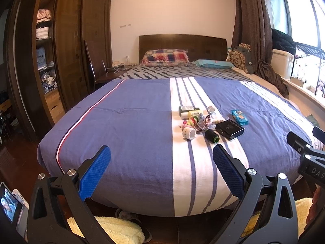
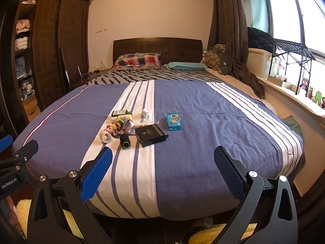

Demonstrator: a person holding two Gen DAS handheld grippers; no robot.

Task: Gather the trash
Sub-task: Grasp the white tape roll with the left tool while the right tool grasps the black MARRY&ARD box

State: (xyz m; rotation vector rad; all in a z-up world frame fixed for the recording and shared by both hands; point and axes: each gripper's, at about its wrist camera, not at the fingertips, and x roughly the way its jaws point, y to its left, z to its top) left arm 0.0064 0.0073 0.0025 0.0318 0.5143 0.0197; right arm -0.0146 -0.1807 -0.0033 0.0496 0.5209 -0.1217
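Both pairs of tongs hang above the foot of the bed (image 1: 126,122), side by side and pointing toward the headboard (image 1: 182,44). The left tongs (image 1: 161,172) are spread wide, blue pads far apart, with nothing between them; the right tongs (image 2: 162,172) are likewise spread wide and hold nothing. The trash lies in a small heap on the white striped band of the blue bedspread, well ahead of both tools. In that heap, a black box (image 1: 230,129) with gold lettering sits nearest the right side, with a dark spool with a green rim (image 1: 211,136) lying on its side just beside it and a small white cup (image 1: 189,133) tipped over to the left. Behind these lie a tangle of coloured ribbon and hair ties (image 1: 195,122), a pale yellow bottle (image 1: 195,113) and a dark flat packet (image 1: 187,108) touching it. A blue tissue pack (image 1: 240,117) lies slightly apart to the right, on the blue cloth. At the head of the bed rest a plaid pillow (image 1: 165,58) and a teal pillow (image 1: 215,63). A wooden wardrobe (image 1: 67,46) stands open on the left, and brown curtains (image 1: 254,26) hang by the window on the right.
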